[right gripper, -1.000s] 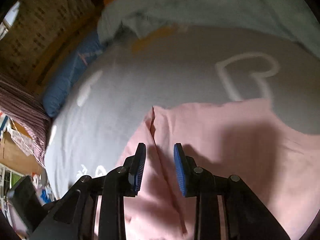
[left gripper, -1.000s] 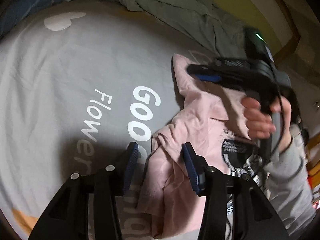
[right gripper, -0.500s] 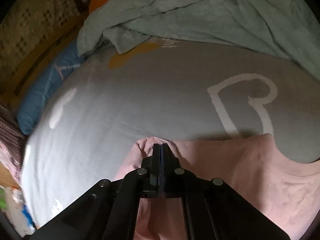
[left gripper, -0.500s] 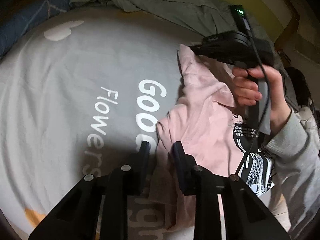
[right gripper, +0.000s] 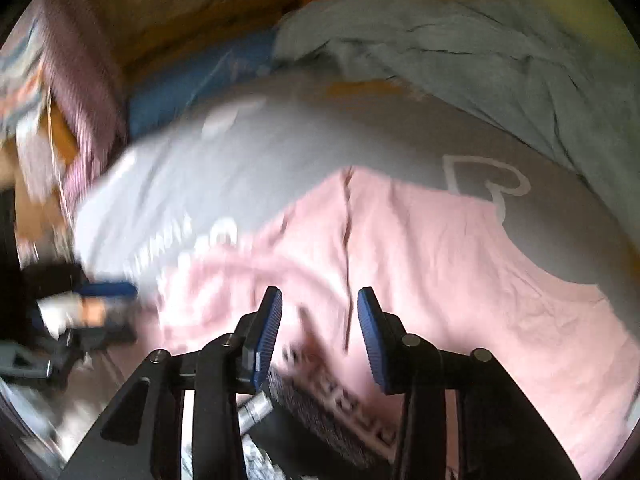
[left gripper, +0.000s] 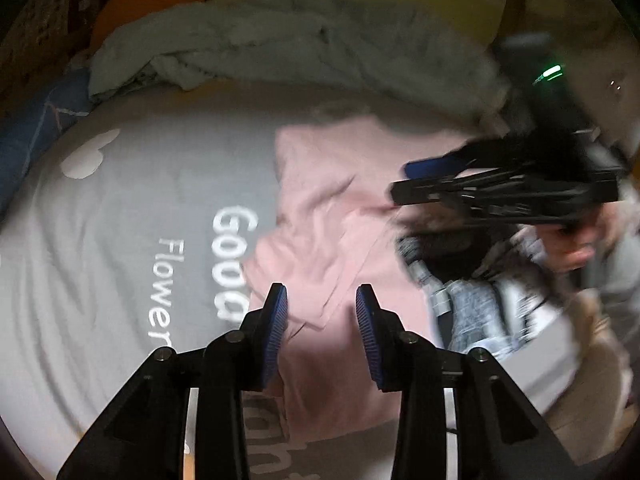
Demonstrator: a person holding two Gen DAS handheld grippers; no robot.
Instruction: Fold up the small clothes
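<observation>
We see a pink T-shirt (left gripper: 320, 216) lying on a bed covered by a grey sheet (left gripper: 120, 240) printed with white lettering and a white heart outline (right gripper: 488, 184). The shirt is rumpled and partly doubled over itself: in the left wrist view a folded flap runs down its middle, and a black-and-white graphic print (left gripper: 472, 304) shows at its right side. In the right wrist view we see a vertical seam or crease (right gripper: 347, 240) running up the pink cloth to the shirt's far edge.

Our left tool (left gripper: 322, 320) hangs over the near part of the shirt with its blue pads (left gripper: 276, 332) parted; its jaws have just been opening, and nothing is gripped between them, the cloth lying below. Our right tool (right gripper: 318, 324) likewise has its pads apart, having just opened, and it has hold of nothing; the pink cloth and the dark print (right gripper: 336, 412) lie beneath it. In the left wrist view we see that right tool (left gripper: 504, 192) blurred over the shirt's right part, with a hand (left gripper: 572, 248) on its grip.

A crumpled grey-green blanket (left gripper: 280, 48) is heaped at the far side of the bed, beside a blue pillow (right gripper: 200, 80).
</observation>
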